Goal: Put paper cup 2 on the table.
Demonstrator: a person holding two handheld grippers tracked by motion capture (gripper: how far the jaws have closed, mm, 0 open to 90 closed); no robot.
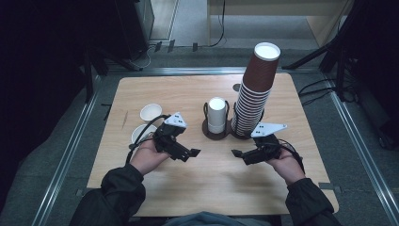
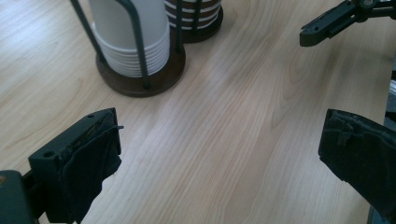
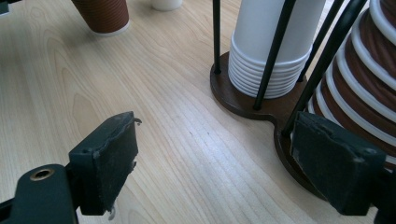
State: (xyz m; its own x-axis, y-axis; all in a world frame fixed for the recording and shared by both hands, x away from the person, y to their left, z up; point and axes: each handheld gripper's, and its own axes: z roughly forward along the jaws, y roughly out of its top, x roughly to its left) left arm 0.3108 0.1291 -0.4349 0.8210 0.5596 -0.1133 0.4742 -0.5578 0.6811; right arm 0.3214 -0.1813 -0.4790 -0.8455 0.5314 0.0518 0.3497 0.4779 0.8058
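Hands hold both tools low over the pale wooden bench (image 1: pixel 207 174); the left tool (image 1: pixel 190 154) has its jaws wide apart and grips nothing; the right tool (image 1: pixel 239 155) is equally spread and empty; between and beyond them stands the dark double wire cup rack (image 1: pixel 218 132), with a short stack of white paper cups (image 1: pixel 217 114) beside a tall leaning stack of brown ribbed paper cups (image 1: pixel 254 92); two loose white cups (image 1: pixel 150 112) stand near the left hand (image 1: pixel 149 155).

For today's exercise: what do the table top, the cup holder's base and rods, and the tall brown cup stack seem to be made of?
Table top: pale wood or wood-look laminate, matt, with visible grain. Holder base: probably dark stained wood with a slight sheen; its rods look like thin black metal. Tall brown cup stack: likely ribbed paper cups, with white rolled rims showing.
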